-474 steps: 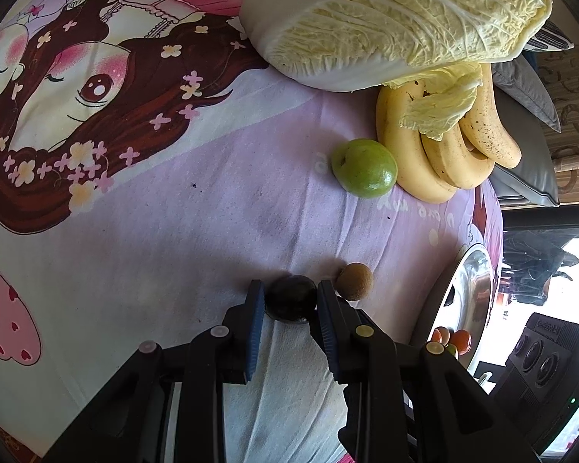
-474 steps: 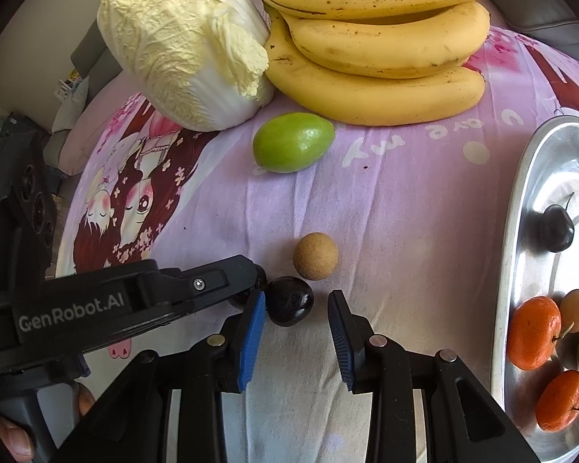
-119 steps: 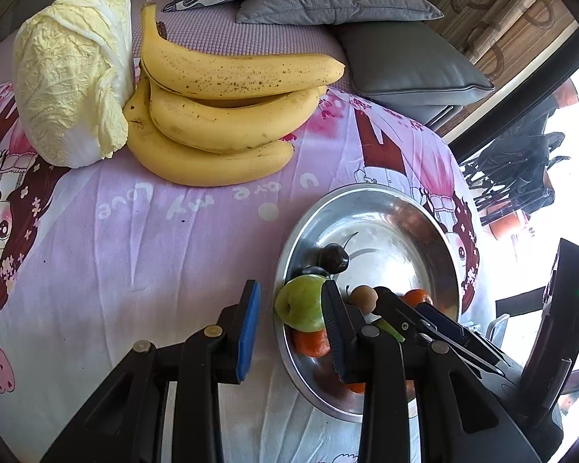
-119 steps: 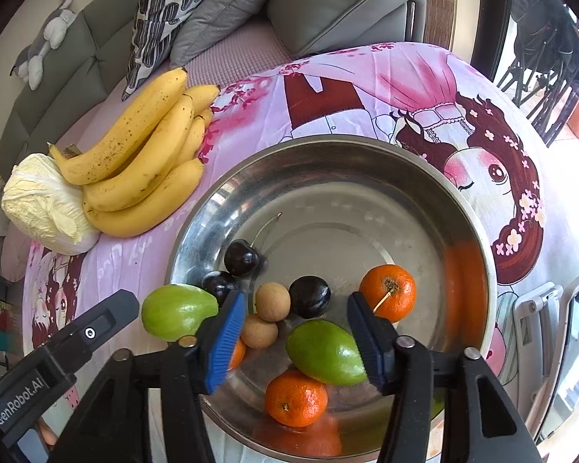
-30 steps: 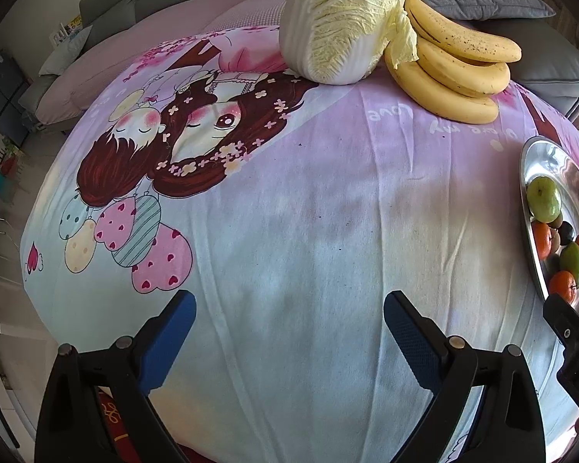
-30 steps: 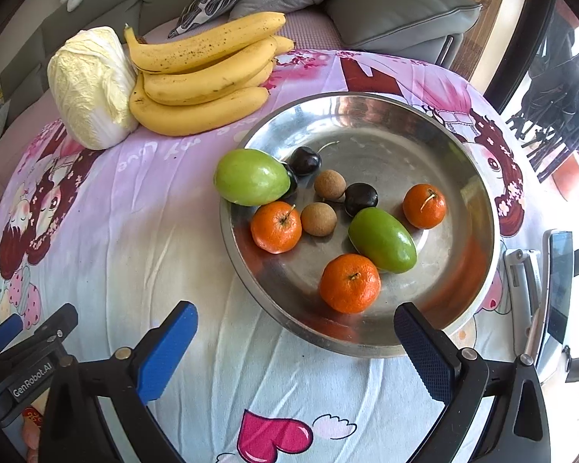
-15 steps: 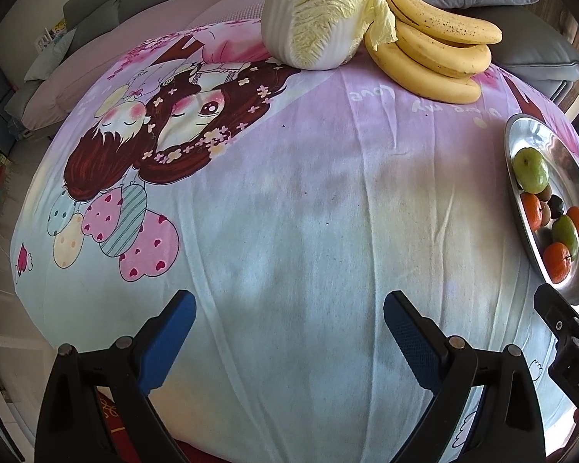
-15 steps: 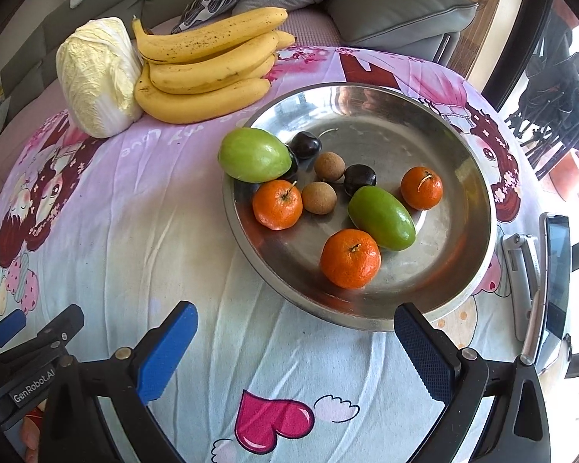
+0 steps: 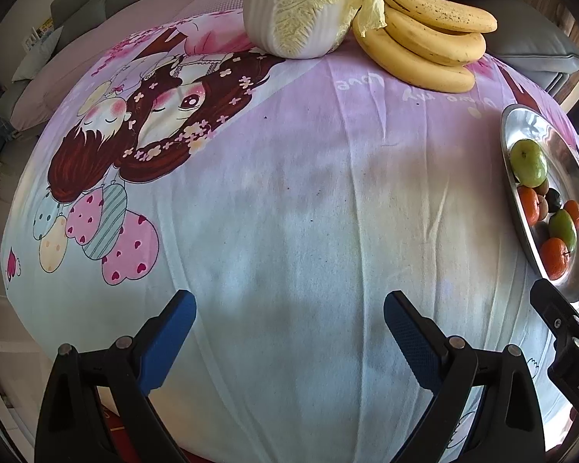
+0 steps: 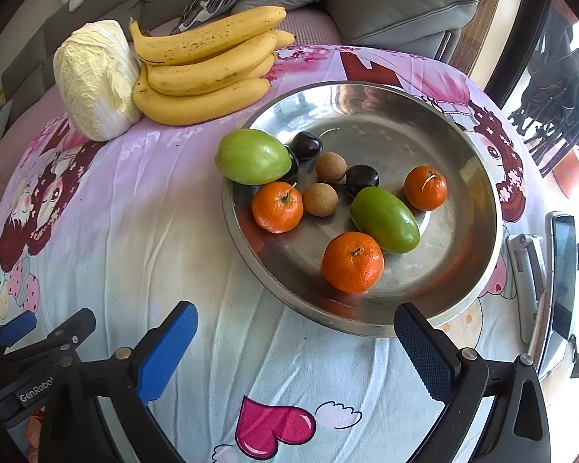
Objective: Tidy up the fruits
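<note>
Right wrist view reads "GenRobo" on the left gripper (image 10: 19, 326) body.

Desk (image 10: 108, 231) with pink cartoon cloth. On it: cabbage (image 10: 94, 79) touching bananas (image 10: 204, 73) at far side, metal bowl (image 10: 478, 270) with fruit at right, phone (image 10: 563, 270) on stand just beside bowl.
</note>
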Available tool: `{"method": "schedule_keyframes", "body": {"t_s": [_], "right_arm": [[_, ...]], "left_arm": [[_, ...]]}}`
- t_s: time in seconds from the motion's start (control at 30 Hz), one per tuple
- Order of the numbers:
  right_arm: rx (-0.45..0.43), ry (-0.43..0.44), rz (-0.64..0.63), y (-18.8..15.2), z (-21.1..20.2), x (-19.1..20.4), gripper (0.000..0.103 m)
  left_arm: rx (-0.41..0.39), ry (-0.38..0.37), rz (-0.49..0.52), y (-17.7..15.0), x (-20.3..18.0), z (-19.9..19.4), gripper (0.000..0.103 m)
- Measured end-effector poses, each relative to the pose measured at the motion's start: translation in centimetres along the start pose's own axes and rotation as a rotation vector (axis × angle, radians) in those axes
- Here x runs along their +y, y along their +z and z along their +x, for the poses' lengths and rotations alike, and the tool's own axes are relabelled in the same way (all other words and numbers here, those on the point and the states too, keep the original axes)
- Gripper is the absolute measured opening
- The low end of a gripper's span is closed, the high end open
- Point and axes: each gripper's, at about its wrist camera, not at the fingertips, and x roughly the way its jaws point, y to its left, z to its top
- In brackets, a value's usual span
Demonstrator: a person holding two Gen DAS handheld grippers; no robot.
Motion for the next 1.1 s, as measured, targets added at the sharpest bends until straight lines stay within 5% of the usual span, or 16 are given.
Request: {"method": "schedule_keyframes", "body": {"t_s": [1.1], "right_arm": [[0.012, -0.008, 0.012, -0.17, 0.38, -0.05, 0.103]], "left_arm": [[0.020, -0.010, -0.008, -0.08, -0.28, 0.36, 0.098]]}}
